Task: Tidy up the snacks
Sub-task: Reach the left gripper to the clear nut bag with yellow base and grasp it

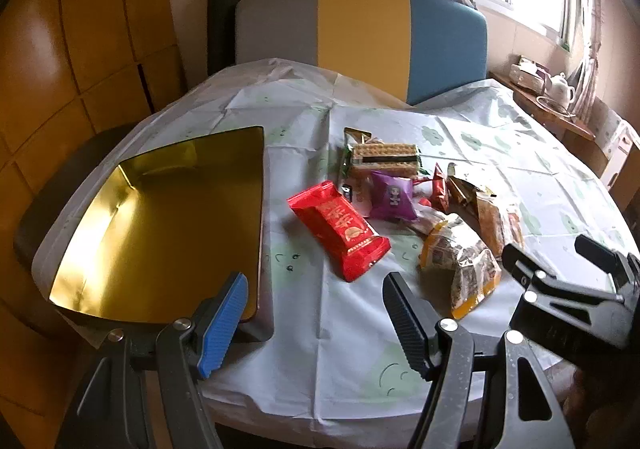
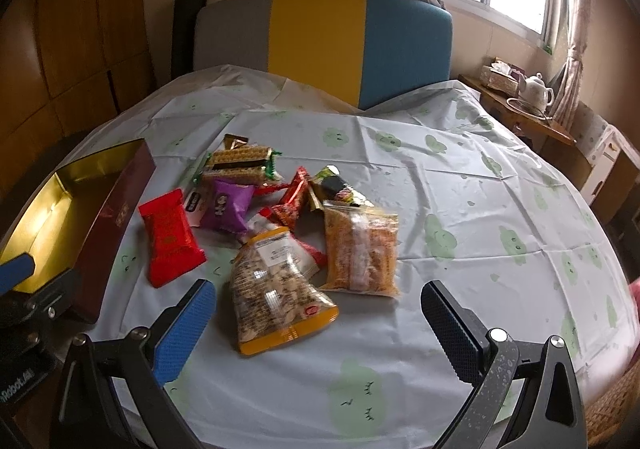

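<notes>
A pile of snacks lies mid-table: a red packet (image 1: pixel 340 229) (image 2: pixel 170 235), a purple packet (image 1: pixel 392 195) (image 2: pixel 224 207), a wafer pack (image 1: pixel 384 157) (image 2: pixel 240 163), a nut bag with a yellow edge (image 1: pixel 460 269) (image 2: pixel 276 289) and an orange snack bag (image 2: pixel 360 253). An empty gold-lined box (image 1: pixel 160 225) (image 2: pixel 60 217) sits at the left. My left gripper (image 1: pixel 316 317) is open and empty, above the table just right of the box's near corner. My right gripper (image 2: pixel 320 325) is open and empty, its jaws spread either side of the nut bag's near end.
The table wears a white cloth with green prints (image 2: pixel 480 209). A grey, yellow and blue chair back (image 2: pixel 320 45) stands behind it. A side table with a teapot (image 2: pixel 538 91) is at the far right. Wooden cabinets (image 1: pixel 80 49) line the left.
</notes>
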`<state>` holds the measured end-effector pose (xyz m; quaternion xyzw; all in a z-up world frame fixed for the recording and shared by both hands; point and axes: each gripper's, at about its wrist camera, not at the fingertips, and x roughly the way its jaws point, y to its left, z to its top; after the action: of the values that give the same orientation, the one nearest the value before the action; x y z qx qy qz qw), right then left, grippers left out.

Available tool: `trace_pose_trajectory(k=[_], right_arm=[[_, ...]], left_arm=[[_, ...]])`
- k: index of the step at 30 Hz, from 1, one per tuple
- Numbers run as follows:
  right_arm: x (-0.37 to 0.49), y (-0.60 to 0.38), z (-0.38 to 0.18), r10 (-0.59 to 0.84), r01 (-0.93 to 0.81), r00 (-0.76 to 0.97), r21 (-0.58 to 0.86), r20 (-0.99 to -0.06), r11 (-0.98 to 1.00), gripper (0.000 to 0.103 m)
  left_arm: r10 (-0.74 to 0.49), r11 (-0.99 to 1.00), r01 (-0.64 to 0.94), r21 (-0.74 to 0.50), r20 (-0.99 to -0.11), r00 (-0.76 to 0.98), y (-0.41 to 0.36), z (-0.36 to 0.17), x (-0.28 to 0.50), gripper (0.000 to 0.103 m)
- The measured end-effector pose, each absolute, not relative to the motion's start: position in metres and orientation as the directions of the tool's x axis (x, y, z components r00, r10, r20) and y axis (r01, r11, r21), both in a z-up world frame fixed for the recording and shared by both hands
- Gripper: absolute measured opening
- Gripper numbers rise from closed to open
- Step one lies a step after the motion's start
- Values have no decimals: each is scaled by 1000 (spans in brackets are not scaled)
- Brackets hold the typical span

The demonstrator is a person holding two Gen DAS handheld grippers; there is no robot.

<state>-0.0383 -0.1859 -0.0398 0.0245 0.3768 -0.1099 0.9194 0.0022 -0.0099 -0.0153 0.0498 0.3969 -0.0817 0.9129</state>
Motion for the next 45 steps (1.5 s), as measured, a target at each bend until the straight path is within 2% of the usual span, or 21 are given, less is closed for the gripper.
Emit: trace_pose_trajectory(k=[13,18,22,25,27,29,38,43,44,45], right_arm=[[-8,-253,-14,-114,109,668,-54,-735,993,103],[15,-301,-20,-98,91,648,-51,-755,995,103],[26,-338,-39,-98,199,585,25,-805,980,103],[27,-354,-41,-32,247,575,136,-818,959,103],[26,-354,-38,-30,247,584,142,-811,958,103],[25,-353,-38,-19,240,589,152,-808,959,103],[24,-353,-31,-2,236,611,180,-792,955,103],[26,-354,-30,8,231,613,189,-790,954,103],[26,-353,-30,7,229,614,187,-789,955,103],[26,-353,-30,6,227,615,184,-789,956,103]], left_arm=[[-246,952,300,-66,-745,620,-21,-19,1,72],[-356,916,365,-170,-763,539,-31,-25,9,82],[-426,883,393,-259,-793,436,-42,-36,25,84],[-429,878,386,-284,-824,370,-53,-45,37,84],[-415,882,377,-281,-843,343,-64,-48,46,78],[-433,876,366,-314,-845,312,-71,-49,53,63],[-454,867,326,-377,-868,201,-116,-64,80,60],[-384,888,360,-286,-892,239,-137,-78,85,62],[-397,883,360,-300,-887,236,-136,-83,85,66],[-418,878,353,-324,-878,233,-132,-84,84,64]])
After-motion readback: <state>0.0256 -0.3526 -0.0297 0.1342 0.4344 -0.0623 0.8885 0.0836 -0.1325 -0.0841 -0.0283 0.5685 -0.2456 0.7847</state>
